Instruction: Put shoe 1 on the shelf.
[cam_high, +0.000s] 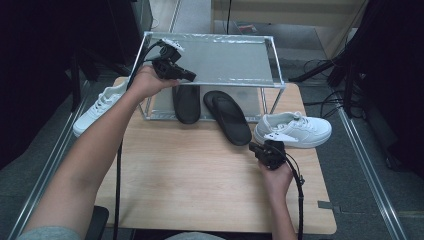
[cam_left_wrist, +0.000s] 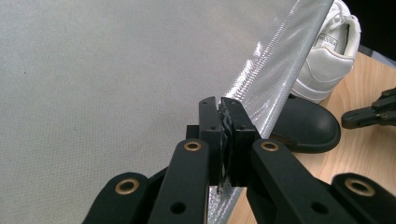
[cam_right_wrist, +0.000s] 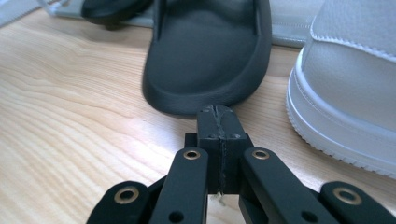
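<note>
Around the shoe rack (cam_high: 207, 60), the top shelf lies bare and open from above, the lower tier is blocked by two black slippers (cam_high: 186, 104), one jutting forward (cam_high: 231, 120), white sneakers (cam_high: 294, 130) flank both ends (cam_high: 97, 107), and the bare table (cam_high: 190, 175) in front leaves wide passage.

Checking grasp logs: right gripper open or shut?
Shut. In its own view the right gripper has its jaws pressed flush, nothing between them, just short of the black slipper.
</note>
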